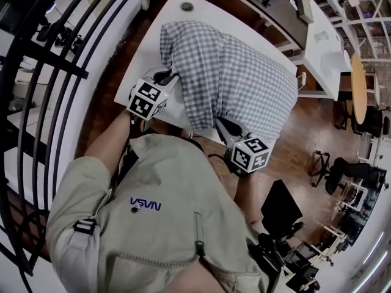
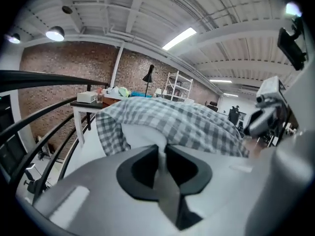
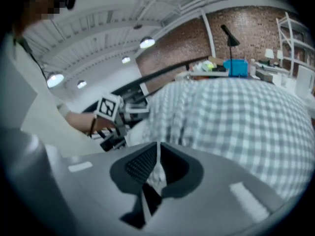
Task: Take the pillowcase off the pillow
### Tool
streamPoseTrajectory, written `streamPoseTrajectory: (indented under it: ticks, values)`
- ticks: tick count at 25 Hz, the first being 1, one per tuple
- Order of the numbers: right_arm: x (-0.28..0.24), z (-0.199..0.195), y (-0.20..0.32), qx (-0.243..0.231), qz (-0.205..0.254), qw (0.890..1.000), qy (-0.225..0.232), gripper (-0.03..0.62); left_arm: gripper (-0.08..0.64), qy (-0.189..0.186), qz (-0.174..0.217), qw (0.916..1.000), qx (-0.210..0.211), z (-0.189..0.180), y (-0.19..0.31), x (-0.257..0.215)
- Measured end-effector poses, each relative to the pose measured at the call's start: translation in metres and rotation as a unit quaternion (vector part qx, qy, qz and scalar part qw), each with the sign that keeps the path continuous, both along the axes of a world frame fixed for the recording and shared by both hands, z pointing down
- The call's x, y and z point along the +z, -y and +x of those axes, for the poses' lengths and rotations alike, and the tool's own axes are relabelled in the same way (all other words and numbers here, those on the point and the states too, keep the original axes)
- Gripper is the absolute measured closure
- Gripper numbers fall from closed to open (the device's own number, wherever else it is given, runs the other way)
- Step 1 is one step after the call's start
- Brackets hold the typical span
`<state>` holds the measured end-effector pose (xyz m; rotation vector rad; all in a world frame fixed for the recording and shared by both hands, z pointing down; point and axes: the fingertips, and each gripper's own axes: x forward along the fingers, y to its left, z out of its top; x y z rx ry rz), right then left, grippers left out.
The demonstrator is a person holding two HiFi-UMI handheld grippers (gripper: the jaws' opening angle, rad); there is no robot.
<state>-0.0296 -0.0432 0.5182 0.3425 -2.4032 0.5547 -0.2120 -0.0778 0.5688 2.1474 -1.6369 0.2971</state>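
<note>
Nearest in the head view is the person (image 1: 153, 224) in a pale vest, standing at the near edge of the white table (image 1: 178, 10). Over that edge, toward the table's left side, the left gripper (image 1: 166, 76) has its jaws drawn to a narrow slit. A fold of the white pillow (image 2: 140, 134) is nipped between them, where the pillow pokes out of the open mouth of its case. Toward the table's near right corner, the right gripper (image 1: 222, 126) is likewise almost closed. Its pads clamp a small pinch of the grey-and-white checked pillowcase (image 1: 232, 78). The pillowcase covers most of the pillow, which lies as a bulging mound across the middle of the table. Along the table's left side runs a black railing (image 1: 55, 72). Off the table's far right corner stands another white desk (image 1: 324, 41). Farthest from the table, in the left gripper view, is a brick wall (image 2: 54, 77).
</note>
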Motion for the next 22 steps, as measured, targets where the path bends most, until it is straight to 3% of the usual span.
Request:
streamPoseTrajectory:
  ticks: [2, 4, 7, 9, 12, 14, 15, 16, 20, 22]
  values:
    - [-0.049, -0.022, 0.020, 0.006, 0.015, 0.996, 0.085, 0.566, 0.520, 0.017, -0.001, 0.9999, 0.002, 0.007, -0.008, -0.007]
    - [-0.072, -0.048, 0.045, 0.004, 0.062, 0.993, 0.102, 0.508, 0.522, 0.029, -0.001, 0.9996, 0.002, 0.013, -0.015, -0.012]
    - [-0.063, -0.095, 0.069, -0.030, 0.130, 0.990, 0.050, 0.398, 0.523, 0.030, 0.004, 0.9995, -0.008, 0.015, -0.023, -0.017]
    - [-0.046, -0.125, 0.077, -0.060, 0.172, 0.983, -0.005, 0.388, 0.523, 0.033, 0.007, 0.9994, -0.009, 0.017, -0.027, -0.020]
    - [-0.011, -0.156, 0.076, -0.121, 0.248, 0.954, -0.115, 0.388, 0.523, 0.034, 0.009, 0.9993, -0.013, 0.018, -0.032, -0.023]
    - [-0.005, -0.163, 0.078, -0.143, 0.294, 0.932, -0.157, 0.467, 0.523, 0.032, 0.008, 0.9992, -0.023, 0.015, -0.034, -0.022]
    - [-0.009, -0.163, 0.082, -0.141, 0.307, 0.928, -0.159, 0.546, 0.523, 0.030, 0.011, 0.9991, -0.027, 0.013, -0.036, -0.022]
    - [-0.015, -0.163, 0.088, -0.131, 0.314, 0.928, -0.155, 0.574, 0.523, 0.030, 0.015, 0.9990, -0.029, 0.011, -0.037, -0.022]
    - [-0.044, -0.135, 0.153, -0.027, 0.358, 0.920, -0.156, 0.584, 0.526, 0.046, 0.024, 0.9983, -0.028, 0.006, -0.046, -0.016]
    - [-0.046, -0.102, 0.195, 0.040, 0.348, 0.922, -0.165, 0.584, 0.525, 0.047, 0.028, 0.9981, -0.027, 0.004, -0.054, -0.008]
